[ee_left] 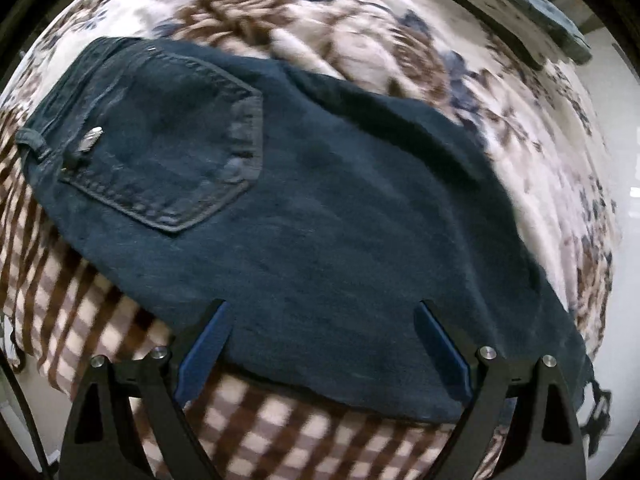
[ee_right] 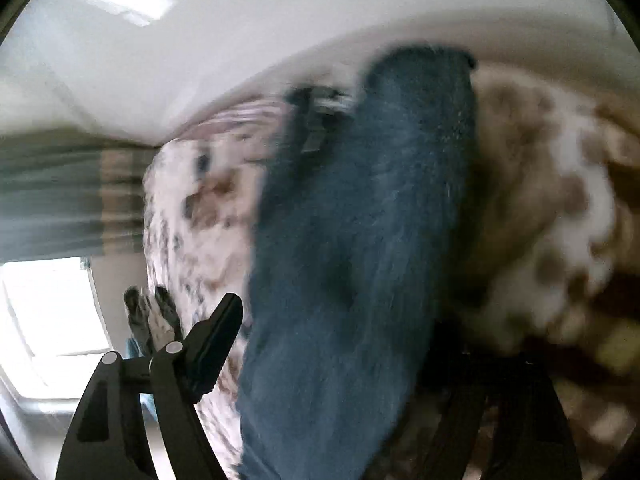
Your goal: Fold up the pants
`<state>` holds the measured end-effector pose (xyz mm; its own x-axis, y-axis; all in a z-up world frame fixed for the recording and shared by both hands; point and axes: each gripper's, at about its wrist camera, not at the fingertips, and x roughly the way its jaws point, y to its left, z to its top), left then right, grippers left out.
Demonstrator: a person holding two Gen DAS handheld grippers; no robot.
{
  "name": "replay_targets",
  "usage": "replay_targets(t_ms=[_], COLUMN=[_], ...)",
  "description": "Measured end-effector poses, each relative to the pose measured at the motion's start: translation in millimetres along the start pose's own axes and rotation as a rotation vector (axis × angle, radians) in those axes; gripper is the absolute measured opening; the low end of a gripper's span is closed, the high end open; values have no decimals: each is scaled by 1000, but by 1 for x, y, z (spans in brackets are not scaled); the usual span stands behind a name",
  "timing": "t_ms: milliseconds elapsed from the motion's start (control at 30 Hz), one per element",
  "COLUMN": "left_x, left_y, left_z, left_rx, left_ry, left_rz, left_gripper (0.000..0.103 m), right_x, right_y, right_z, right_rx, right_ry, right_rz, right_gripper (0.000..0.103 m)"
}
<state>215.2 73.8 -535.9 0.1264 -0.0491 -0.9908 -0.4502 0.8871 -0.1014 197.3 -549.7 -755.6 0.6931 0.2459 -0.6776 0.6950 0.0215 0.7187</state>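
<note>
Floral bedspread (ee_left: 360, 40) w/ jeans (ee_left: 320, 220); back pocket (ee_left: 160, 152) only in left view; both hand-held grippers (ee_left: 322, 320) (ee_right: 332, 344) wide, empty.

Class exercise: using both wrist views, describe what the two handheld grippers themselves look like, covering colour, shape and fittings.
The left gripper has black angular finger arms with triangular cut-outs, round silver pivot bolts and flat blue pads on the inner faces. The right gripper shows the same black frame and silver bolts; its one clear finger looks black. No cables or sleeves appear.

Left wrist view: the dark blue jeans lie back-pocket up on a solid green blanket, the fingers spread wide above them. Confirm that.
Not quite. The blanket is brown-and-cream checked, not solid green. The left wrist view shows it; the jeans do lie back pocket up, fingers spread wide.
</note>
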Motion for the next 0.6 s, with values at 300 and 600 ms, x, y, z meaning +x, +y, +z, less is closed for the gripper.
replay_targets(t_ms=[300,600], left_x=[-10,-29], left_y=[-61,-61], left_z=[-6,9], left_rx=[87,132], left_ry=[0,-18], left_rz=[-45,-95], left_gripper=[93,93], right_x=[-22,-67], right_y=[11,147], right_z=[-14,-91], right_rx=[-75,-525], right_ry=[-41,-132], right_rz=[-55,-104], right_gripper=[11,10])
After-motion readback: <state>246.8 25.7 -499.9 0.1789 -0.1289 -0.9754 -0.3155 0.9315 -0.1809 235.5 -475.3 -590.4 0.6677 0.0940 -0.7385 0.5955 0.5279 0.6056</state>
